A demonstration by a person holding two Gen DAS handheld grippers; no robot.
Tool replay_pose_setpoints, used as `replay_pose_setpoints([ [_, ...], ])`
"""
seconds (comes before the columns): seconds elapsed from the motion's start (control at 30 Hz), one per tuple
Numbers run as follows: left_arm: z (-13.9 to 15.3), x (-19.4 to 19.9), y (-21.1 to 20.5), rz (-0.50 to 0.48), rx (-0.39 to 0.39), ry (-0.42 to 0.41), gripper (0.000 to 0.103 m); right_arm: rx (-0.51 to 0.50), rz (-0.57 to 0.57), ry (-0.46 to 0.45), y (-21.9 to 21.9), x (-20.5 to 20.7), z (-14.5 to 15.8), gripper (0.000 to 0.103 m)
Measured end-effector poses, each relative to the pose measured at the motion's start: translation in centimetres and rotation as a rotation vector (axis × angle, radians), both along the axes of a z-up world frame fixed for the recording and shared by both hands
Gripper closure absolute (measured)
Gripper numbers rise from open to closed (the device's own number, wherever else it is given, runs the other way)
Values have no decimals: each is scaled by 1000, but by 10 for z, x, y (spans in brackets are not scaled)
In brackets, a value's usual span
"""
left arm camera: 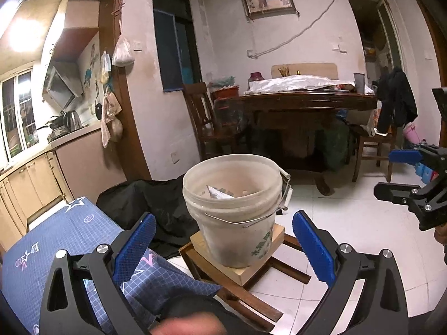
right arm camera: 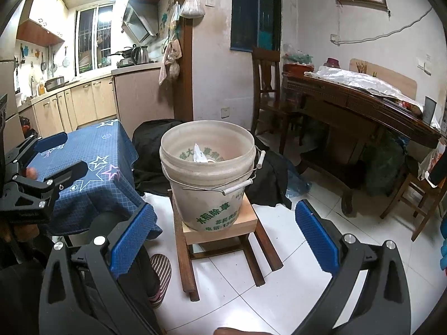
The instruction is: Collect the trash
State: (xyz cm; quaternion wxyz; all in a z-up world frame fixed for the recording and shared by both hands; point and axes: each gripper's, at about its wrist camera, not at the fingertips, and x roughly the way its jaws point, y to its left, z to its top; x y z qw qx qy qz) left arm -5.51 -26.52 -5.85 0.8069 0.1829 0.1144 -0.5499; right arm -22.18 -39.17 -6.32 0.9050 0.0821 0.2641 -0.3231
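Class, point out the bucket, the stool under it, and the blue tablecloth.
Bucket (right arm camera: pixel 215 209): right wrist view, front wall above the green print.
Stool (right arm camera: pixel 184 254): right wrist view, left dark wooden rail.
Tablecloth (right arm camera: pixel 103 150): right wrist view, top near the stars.

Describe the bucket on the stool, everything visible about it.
The bucket is off-white, worn plastic with a ribbed rim and green printed characters on its side. It stands upright and uncovered on a pale wooden block atop a dark wooden stool. Its wire handle, with a white grip, hangs down against the front. Inside lie paper scraps. Neither gripper touches it.
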Motion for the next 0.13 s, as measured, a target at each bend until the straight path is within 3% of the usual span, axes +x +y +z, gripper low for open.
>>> replay_pose_setpoints([
  [0.13,-1,-1,0,3,0,-3,5,-8,4,4,3,2,1,5],
])
